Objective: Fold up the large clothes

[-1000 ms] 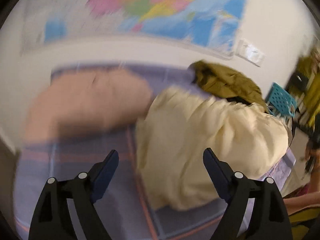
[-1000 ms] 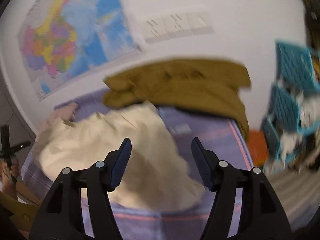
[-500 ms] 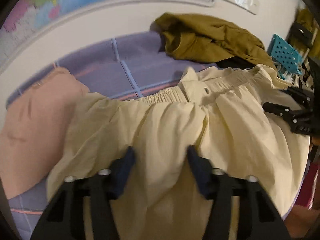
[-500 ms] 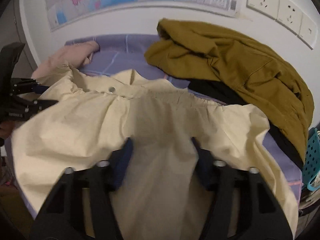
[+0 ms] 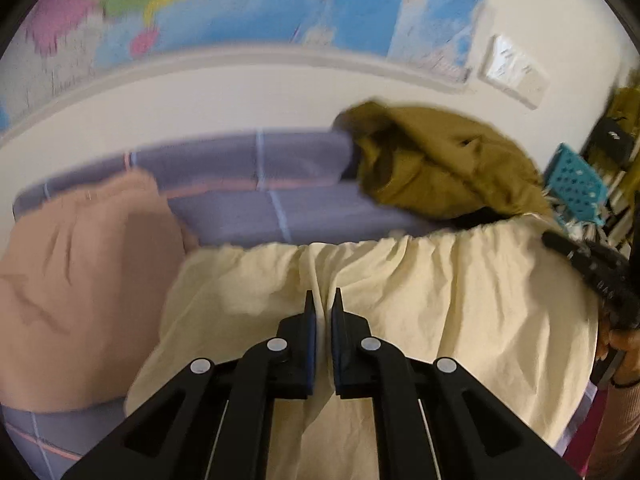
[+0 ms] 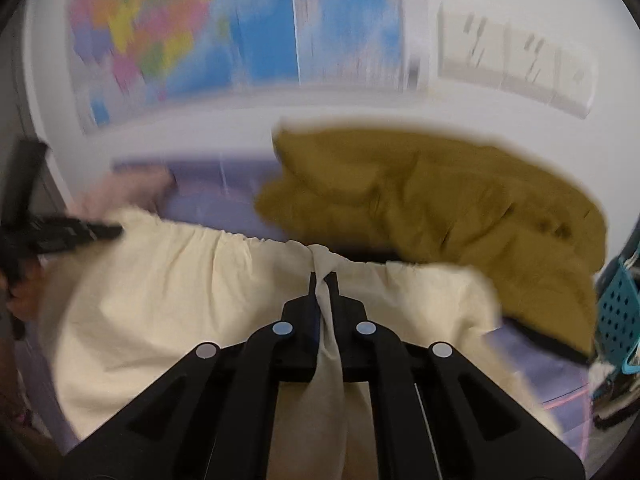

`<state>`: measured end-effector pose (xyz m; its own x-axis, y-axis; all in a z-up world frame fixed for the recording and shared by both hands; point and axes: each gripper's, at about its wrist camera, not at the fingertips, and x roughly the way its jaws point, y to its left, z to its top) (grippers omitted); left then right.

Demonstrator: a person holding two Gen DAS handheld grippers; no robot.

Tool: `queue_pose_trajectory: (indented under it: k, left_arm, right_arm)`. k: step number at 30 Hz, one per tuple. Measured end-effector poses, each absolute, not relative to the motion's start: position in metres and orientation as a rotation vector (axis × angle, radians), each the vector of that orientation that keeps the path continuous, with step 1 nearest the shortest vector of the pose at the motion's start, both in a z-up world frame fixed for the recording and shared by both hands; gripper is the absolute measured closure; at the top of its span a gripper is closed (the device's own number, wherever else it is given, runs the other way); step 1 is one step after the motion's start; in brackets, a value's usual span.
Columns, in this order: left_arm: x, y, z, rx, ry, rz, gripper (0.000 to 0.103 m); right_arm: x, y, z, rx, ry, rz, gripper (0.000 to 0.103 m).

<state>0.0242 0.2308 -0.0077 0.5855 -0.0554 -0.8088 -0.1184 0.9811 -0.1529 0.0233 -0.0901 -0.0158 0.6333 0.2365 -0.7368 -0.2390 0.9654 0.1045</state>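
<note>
Both the left gripper (image 5: 323, 300) and the right gripper (image 6: 324, 282) are clamped on the gathered waistband of the cream garment (image 5: 460, 292), whose long axis stretches sideways between them, just before the olive jacket (image 6: 440, 200).

free: purple bedsheet (image 5: 280, 204) strip ahead | blocked: olive garment (image 5: 440, 164) right, pink garment (image 5: 80, 264) left

Cream garment (image 5: 460, 300) over a lilac checked bed (image 5: 256, 200)

Beyond each black claw (image 5: 322, 304), blue-padded inside, lie an olive-mustard jacket (image 6: 460, 208), a peach cloth (image 5: 80, 272), a teal perforated basket (image 5: 576, 184) and a multicoloured wall map (image 5: 240, 4).
</note>
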Motion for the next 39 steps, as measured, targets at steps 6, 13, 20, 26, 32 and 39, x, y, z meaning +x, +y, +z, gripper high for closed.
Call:
queue_pose_trajectory:
  k: [6,13,20,26,32,39]
  left_arm:
    - [0.029,0.242,-0.043,-0.197,0.993,0.038,0.087]
    - [-0.016,0.242,-0.006,-0.176,0.847,-0.002,0.054]
    - [-0.062,0.244,-0.006,-0.148,0.822,-0.016,0.048]
    - [-0.065,0.275,-0.041,-0.287,0.856,0.006,0.05]
    - [-0.078,0.27,-0.026,-0.244,0.837,0.011,0.048]
    - [-0.115,0.272,-0.008,-0.199,0.783,0.04,0.043]
  right_arm:
    - [0.036,-0.085,-0.053,-0.017,0.938,0.285,0.093]
    - [-0.012,-0.131,-0.002,0.094,0.795,0.308,0.06]
    - [-0.043,-0.182,-0.013,0.161,0.808,0.243,0.06]
    - [-0.03,-0.226,-0.062,0.305,0.872,0.152,0.064]
    - [-0.042,-0.234,-0.05,0.353,0.842,0.148,0.061]
    - [-0.062,-0.222,-0.001,0.291,0.742,0.217,0.061]
